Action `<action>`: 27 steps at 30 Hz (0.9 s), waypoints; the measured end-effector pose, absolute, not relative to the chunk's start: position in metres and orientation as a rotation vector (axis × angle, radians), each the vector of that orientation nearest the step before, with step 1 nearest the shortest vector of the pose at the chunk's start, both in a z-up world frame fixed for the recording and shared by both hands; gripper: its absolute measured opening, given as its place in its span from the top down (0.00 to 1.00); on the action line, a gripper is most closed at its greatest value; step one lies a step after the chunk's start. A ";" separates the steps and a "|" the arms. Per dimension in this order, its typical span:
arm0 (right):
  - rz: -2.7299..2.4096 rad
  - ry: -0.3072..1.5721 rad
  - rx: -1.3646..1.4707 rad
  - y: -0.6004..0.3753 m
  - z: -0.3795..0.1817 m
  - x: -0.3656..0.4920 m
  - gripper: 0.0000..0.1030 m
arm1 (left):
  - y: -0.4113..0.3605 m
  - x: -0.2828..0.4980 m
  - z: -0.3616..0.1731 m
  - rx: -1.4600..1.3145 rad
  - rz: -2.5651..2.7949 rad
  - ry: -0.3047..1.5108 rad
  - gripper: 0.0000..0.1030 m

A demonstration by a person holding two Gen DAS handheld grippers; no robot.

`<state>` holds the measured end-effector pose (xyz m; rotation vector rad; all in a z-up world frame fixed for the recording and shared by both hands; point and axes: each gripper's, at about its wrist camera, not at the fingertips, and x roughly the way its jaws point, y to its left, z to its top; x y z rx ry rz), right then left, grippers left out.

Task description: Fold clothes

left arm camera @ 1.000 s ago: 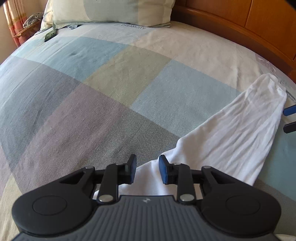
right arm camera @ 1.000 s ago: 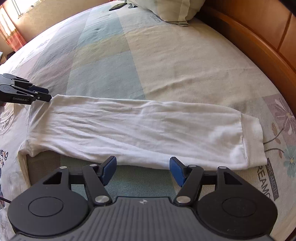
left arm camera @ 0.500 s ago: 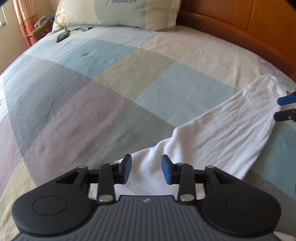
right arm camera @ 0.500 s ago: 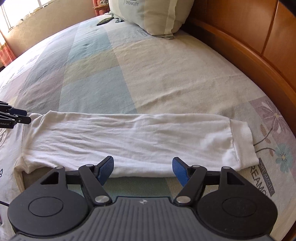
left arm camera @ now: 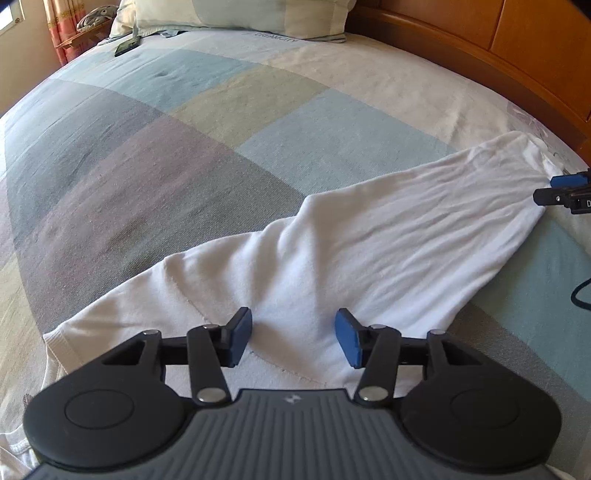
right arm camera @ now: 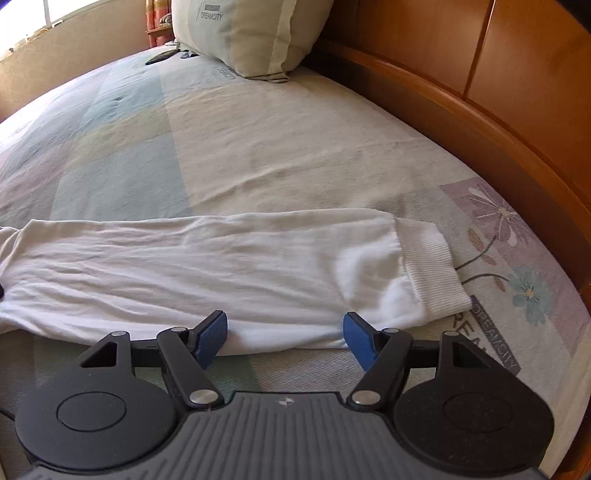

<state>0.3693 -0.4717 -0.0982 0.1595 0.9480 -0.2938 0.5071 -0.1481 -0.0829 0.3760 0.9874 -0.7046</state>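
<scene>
Grippers: you are holding two, one in each hand, both pointing down at the bed.
Garments: one white long-sleeved top (left arm camera: 332,258) is lying on the bedspread (left arm camera: 155,155), its single visible sleeve (right arm camera: 207,266) stretching flat across the bed toward the wooden headboard (right arm camera: 480,110).
Sleeve look: it is showing soft lengthwise wrinkles and ending in one ribbed cuff (right arm camera: 432,269), which is resting beside a printed flower.
Shoulder look: one curved seam is running where the sleeve is joining the body, with a raised fold just beyond it.
Left gripper (left arm camera: 293,339): your jaws are opening, sitting about half apart over the shoulder seam; white cloth is lying between the blue pads, but they are not pressing on it.
Right gripper (right arm camera: 284,338): your jaws are standing wide over the sleeve's near edge, close to the cuff; the pads are straddling the cloth without pinching it.
Pillows: one (right arm camera: 243,33) is leaning at the head of the bed.
Other items: one dark flat object (left arm camera: 126,46) is lying near the pillow.
</scene>
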 end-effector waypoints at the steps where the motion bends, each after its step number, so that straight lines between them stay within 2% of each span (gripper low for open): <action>1: -0.268 0.945 0.155 -0.465 -0.096 0.372 0.27 | -0.149 0.505 -0.079 0.365 -0.707 0.980 0.53; 4: -0.168 0.924 0.140 -0.437 -0.090 0.382 0.26 | -0.155 0.494 -0.074 0.355 -0.756 0.954 0.51; 7: -0.079 0.917 0.116 -0.411 -0.089 0.391 0.16 | -0.163 0.487 -0.090 0.413 -0.761 0.976 0.50; 10: -0.022 0.948 0.066 -0.391 -0.103 0.401 0.16 | -0.160 0.485 -0.099 0.415 -0.751 0.965 0.45; 16: -0.188 0.931 0.168 -0.448 -0.096 0.385 0.15 | -0.157 0.484 -0.101 0.390 -0.745 0.962 0.44; 18: -0.256 0.933 0.183 -0.468 -0.099 0.385 0.09 | -0.158 0.483 -0.100 0.390 -0.741 0.964 0.43; 21: -0.345 0.961 0.184 -0.497 -0.110 0.387 0.09 | -0.159 0.485 -0.096 0.383 -0.738 0.982 0.44; 27: -0.304 0.974 0.117 -0.485 -0.109 0.381 0.05 | -0.139 0.494 -0.074 0.289 -0.674 0.934 0.44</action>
